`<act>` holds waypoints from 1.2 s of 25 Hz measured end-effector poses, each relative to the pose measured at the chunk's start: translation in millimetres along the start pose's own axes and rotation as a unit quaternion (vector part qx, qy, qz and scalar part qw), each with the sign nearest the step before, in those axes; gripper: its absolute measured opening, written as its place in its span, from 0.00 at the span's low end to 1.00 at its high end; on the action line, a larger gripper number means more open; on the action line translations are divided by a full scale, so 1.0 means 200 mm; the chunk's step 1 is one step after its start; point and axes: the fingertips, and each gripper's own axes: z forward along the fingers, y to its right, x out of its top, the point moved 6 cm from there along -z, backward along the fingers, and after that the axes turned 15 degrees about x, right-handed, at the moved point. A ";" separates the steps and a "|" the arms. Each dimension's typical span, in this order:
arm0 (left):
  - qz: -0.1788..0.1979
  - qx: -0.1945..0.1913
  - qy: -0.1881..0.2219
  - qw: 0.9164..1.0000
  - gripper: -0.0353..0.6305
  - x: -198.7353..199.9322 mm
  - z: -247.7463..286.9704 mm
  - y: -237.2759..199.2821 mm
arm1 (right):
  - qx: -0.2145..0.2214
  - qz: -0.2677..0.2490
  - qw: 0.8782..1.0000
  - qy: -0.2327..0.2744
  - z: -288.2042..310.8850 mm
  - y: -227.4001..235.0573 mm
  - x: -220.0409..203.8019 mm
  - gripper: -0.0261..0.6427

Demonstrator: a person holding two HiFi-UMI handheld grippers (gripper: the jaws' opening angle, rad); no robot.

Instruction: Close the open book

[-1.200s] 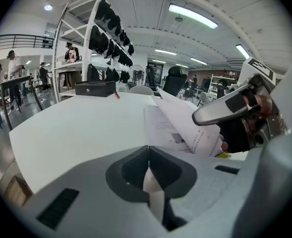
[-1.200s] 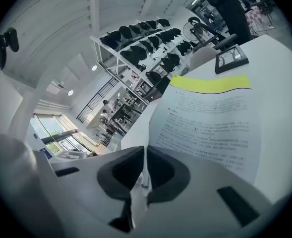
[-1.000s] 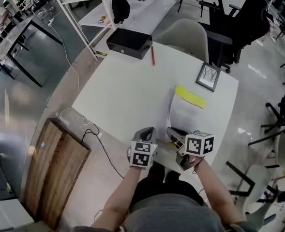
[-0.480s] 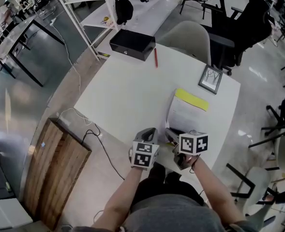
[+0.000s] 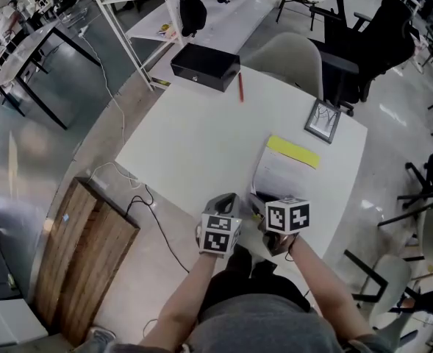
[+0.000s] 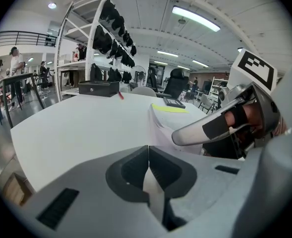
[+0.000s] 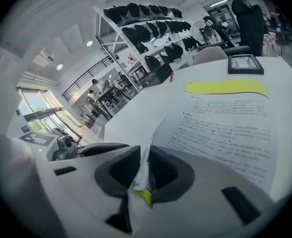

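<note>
Head view: flat toward 4 o'clock on a smooth, matte white table, the open book, with thin printed white pages and a yellow strip across its far end. At 2 o'clock, a small dark-rimmed picture frame; at 12, a rectangular black box with a slim red pen beside it. At the near edge, left gripper and right gripper, both grey moulded plastic.

Left gripper view: clenched, rounded dark tips meeting, nothing pinched. At 1 o'clock, the book's near edge.

Right gripper view: released, having just been opening, with a raised, curling page edge standing loosely in the narrow gap. From 12 to 3 o'clock, flat pages of fine print.
</note>
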 end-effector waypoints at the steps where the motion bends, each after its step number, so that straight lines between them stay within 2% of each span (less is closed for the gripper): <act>1: -0.001 0.001 0.001 1.000 0.06 0.00 0.00 -0.01 | -0.001 -0.005 1.000 -0.002 0.00 -0.01 0.00 0.14; 7: -0.005 0.005 -0.002 1.000 0.06 0.01 -0.02 -0.04 | 0.006 -0.015 1.000 -0.004 0.02 -0.04 0.00 0.20; 15: -0.002 0.015 0.003 1.000 0.06 0.02 -0.05 -0.06 | 0.012 -0.029 0.999 0.023 -0.06 -0.07 0.01 0.25; 22: 0.000 0.020 0.017 1.000 0.06 0.06 -0.08 -0.05 | 0.004 -0.043 0.997 0.070 -0.19 -0.12 0.07 0.21; 30: 0.017 0.013 0.037 0.999 0.06 0.10 -0.11 0.01 | -0.027 -0.065 0.991 0.115 -0.35 -0.13 0.08 0.12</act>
